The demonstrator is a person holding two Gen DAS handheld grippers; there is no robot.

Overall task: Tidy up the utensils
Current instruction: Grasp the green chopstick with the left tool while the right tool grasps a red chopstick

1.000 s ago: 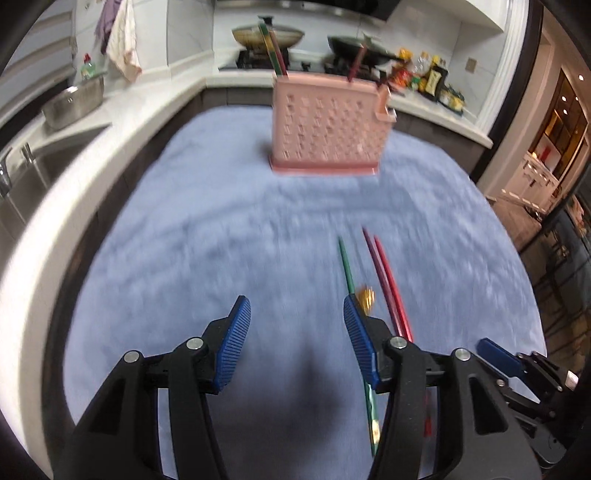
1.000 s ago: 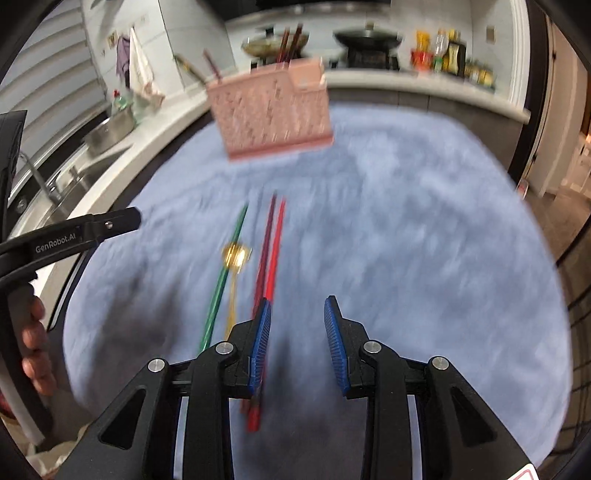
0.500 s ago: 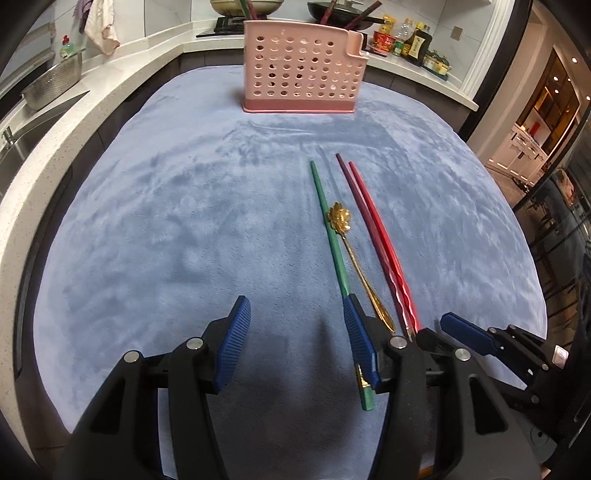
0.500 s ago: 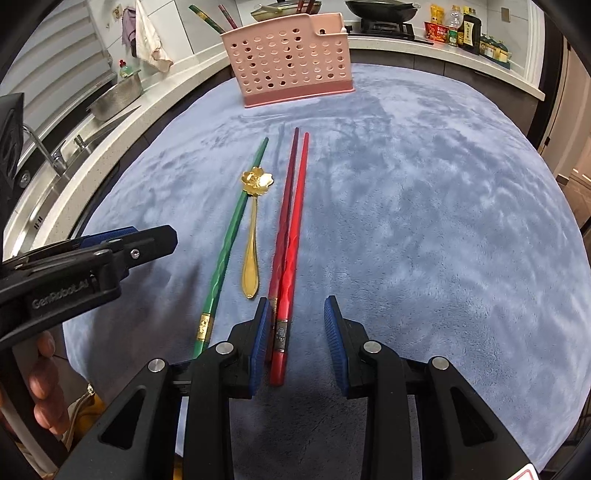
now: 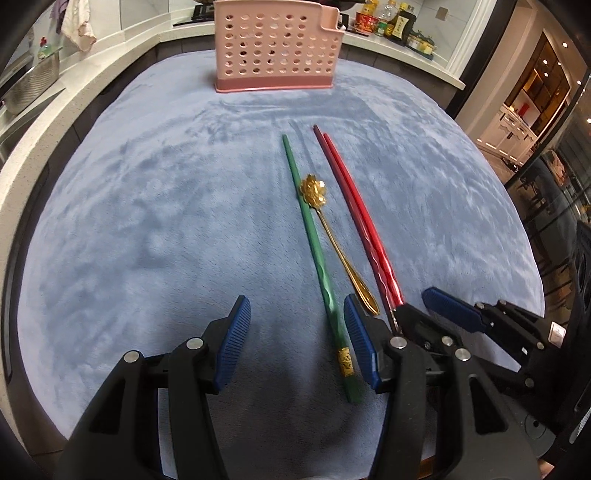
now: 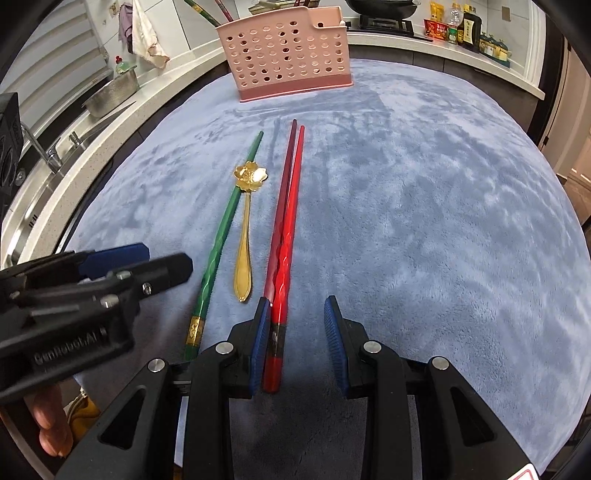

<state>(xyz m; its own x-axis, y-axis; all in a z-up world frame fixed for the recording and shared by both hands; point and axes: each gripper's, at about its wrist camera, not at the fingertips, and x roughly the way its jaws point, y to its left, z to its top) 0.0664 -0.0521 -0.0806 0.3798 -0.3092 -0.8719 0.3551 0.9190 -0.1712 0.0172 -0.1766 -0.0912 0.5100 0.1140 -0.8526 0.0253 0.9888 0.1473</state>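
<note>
On the blue-grey cloth [image 5: 147,221] lie a green chopstick [image 5: 314,251], a gold flower-bowled spoon [image 5: 332,240] and two red chopsticks [image 5: 354,206], side by side. A pink perforated holder [image 5: 277,44] stands upright at the far edge, with chopsticks [image 6: 199,11] poking out of it. My left gripper [image 5: 295,332] is open low over the cloth, the green chopstick's [image 6: 221,229] near end lying between its fingers beside the right pad. My right gripper [image 6: 297,325] is open, with the red chopsticks' [image 6: 288,206] near ends lying just inside its left pad. The spoon [image 6: 243,240] lies between the two grippers.
A white counter [image 6: 110,122] curves round the left and back, with a sink tap [image 6: 48,155], a steel colander [image 6: 110,92] and bottles [image 6: 465,26]. A person's fingers [image 6: 48,421] show at the lower left. My right gripper [image 5: 424,306] sits close beside the left gripper.
Both grippers have come down and closer to the near ends of the utensils. The jaws kept the same width. The utensils and the holder stayed put.
</note>
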